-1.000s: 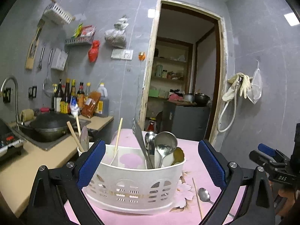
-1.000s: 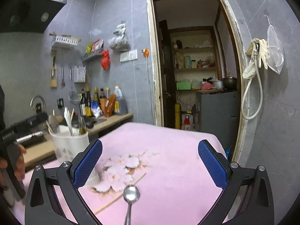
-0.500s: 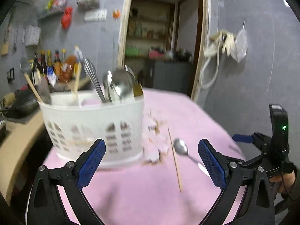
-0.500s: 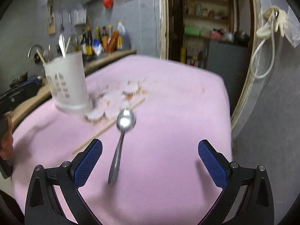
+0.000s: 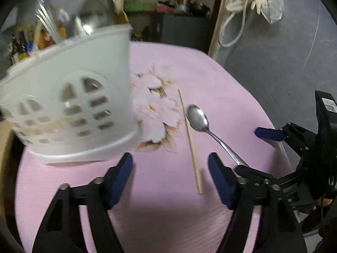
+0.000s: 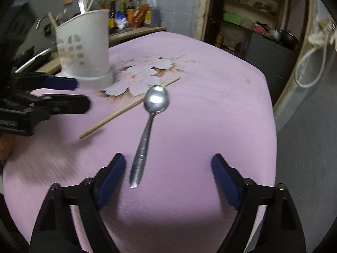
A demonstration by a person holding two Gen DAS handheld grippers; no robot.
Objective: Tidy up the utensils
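Covering the table, pink cloth [image 6: 210, 105] bears spoon [image 6: 157, 99].

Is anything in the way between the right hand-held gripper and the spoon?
Nothing visible. The right hand-held gripper is open with only bare pink cloth between it and the spoon. The chopstick lies off to the side.

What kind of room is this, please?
Most likely a home kitchen: sauce bottles stand on a counter by the wall, and a white holder full of utensils sits on a pink-covered table.
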